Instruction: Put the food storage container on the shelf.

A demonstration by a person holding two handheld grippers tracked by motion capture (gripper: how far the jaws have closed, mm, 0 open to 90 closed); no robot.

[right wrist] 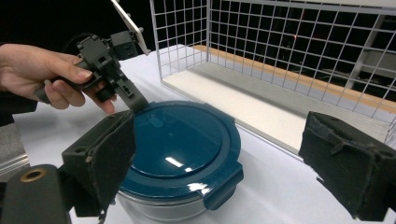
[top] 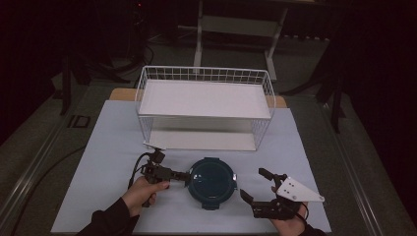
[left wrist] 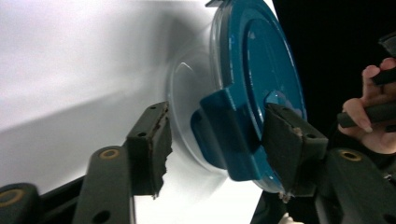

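We see the left gripper [top: 186,177] at the left rim of the round container [top: 212,183] on the white table [top: 108,147] — one pad on its blue lid [left wrist: 261,70], the other clear, not yet pinching. The right gripper [top: 255,184] is spread wide beside it.

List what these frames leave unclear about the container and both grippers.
- Contents of the container: hidden by its blue lid in the high view and both gripper views.
- Left gripper: its pads flank a lid clip; actual contact is unclear in the left gripper view.
- Container's far side: blocked by its own body in the right gripper view.
- Right gripper: open, off the container.
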